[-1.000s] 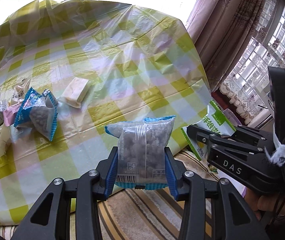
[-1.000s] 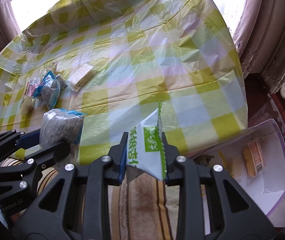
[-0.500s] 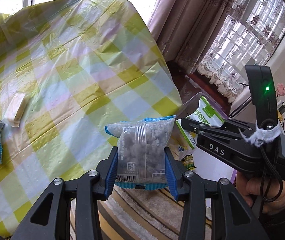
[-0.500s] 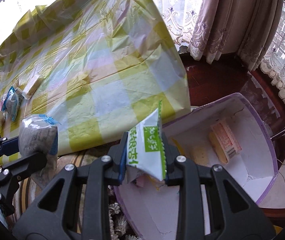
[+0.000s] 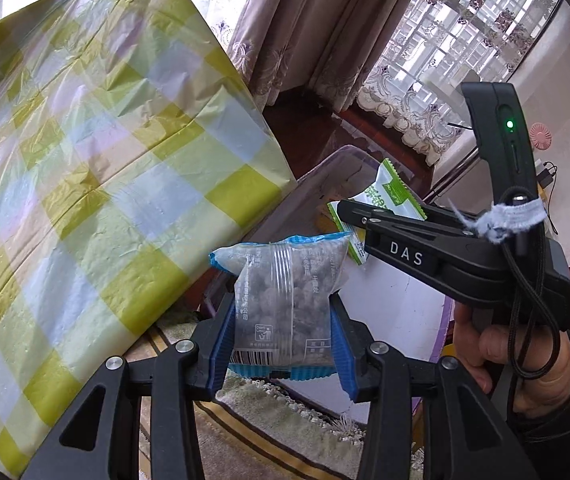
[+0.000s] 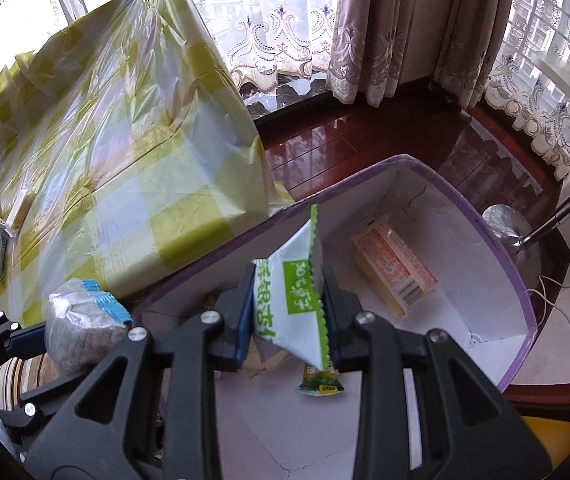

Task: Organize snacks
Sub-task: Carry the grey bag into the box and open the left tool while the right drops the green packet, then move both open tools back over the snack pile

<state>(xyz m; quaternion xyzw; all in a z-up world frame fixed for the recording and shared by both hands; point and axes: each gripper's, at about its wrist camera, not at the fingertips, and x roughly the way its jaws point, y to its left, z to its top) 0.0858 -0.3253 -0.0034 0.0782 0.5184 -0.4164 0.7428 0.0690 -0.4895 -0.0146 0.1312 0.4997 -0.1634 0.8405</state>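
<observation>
Two snack packets held up at the box, more lying inside it

A clear packet with blue ends (image 5: 285,300), full of dark lumpy pieces, stands upright, barcode near its lower edge, just left of the box rim; a white-and-green sachet (image 6: 297,300) hangs tilted on its corner over the white box with purple rim (image 6: 501,256); inside, an orange-labelled packet (image 6: 397,272) lies flat against the far wall on a yellow one; a small green packet (image 6: 321,384) lies on the near floor.

Black gripper (image 5: 281,332) frames, blue jaws, silver screws.
</observation>
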